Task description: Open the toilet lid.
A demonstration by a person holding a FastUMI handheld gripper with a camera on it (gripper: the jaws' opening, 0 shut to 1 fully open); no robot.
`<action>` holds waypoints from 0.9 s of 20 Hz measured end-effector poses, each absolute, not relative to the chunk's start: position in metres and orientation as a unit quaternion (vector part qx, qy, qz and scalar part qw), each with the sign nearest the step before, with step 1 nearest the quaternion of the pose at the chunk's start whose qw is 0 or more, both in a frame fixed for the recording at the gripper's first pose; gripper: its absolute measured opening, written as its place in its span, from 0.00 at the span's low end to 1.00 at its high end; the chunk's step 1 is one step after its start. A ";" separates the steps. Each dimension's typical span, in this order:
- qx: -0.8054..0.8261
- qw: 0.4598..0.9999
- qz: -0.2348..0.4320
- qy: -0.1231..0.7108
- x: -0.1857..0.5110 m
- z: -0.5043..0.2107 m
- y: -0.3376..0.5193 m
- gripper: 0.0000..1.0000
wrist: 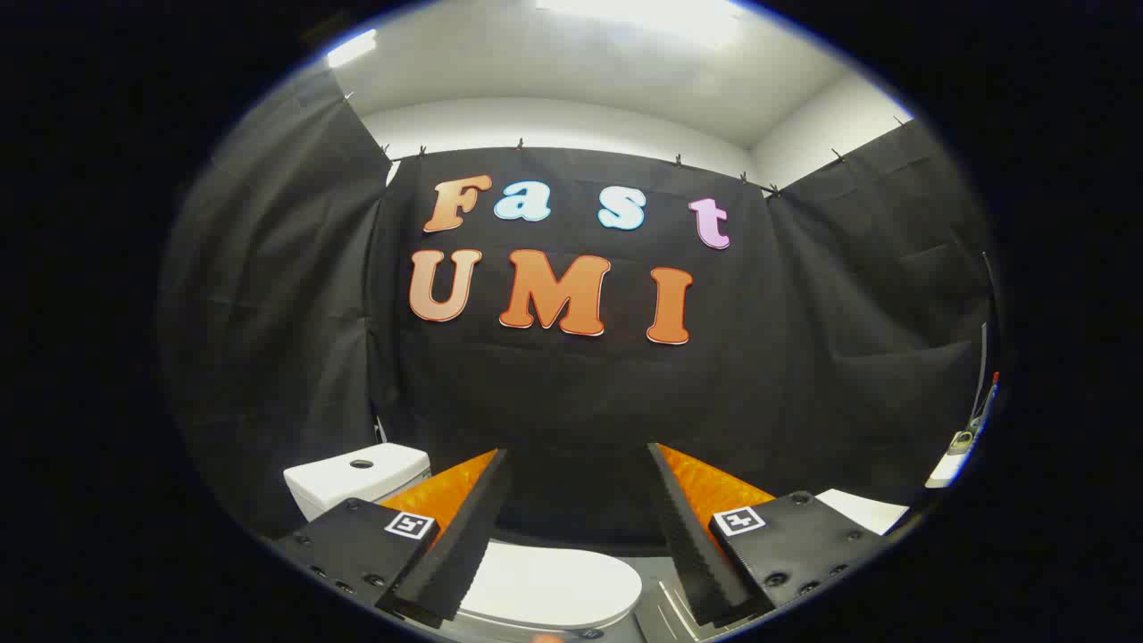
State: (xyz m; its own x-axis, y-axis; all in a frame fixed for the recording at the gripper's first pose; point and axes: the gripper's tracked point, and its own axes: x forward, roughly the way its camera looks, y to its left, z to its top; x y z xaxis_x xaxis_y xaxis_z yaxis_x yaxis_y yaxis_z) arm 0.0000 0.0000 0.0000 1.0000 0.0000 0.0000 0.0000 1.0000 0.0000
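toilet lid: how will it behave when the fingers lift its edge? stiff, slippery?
The toilet lid looks like glossy white moulded plastic lying closed and flat, so probably stiff, not floppy. Its sheen suggests the open gripper could slip on it. It likely pivots toward the tank rather than lifting free.

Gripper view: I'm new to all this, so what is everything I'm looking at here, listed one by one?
toilet lid: one, white, lying shut, low between the tool's fingers and just beyond them.
toilet tank: one, white, round button on top, behind the left finger against the cloth wall.
black cloth wall: dark, hung on three sides around the booth.
ceiling: white, with bright lights, above the cloth.
white flat surface: one, behind the right finger; too little shows to tell what it is.
small objects: far right by the cloth; too blurred to name.
tool: one, black toothed fingers with orange backs, spread open, holding nothing.
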 end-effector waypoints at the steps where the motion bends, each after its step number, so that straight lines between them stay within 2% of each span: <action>1: -0.002 1.000 -0.001 0.000 0.000 -0.001 -0.001 0.98; 18: -0.009 1.000 0.020 -0.002 0.003 -0.004 0.016 0.98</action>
State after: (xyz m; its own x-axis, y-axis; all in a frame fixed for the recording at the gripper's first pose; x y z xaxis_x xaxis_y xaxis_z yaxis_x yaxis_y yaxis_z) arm 0.0028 0.0161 -0.0045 0.9992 0.0406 0.0030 -0.0405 0.9990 -0.0176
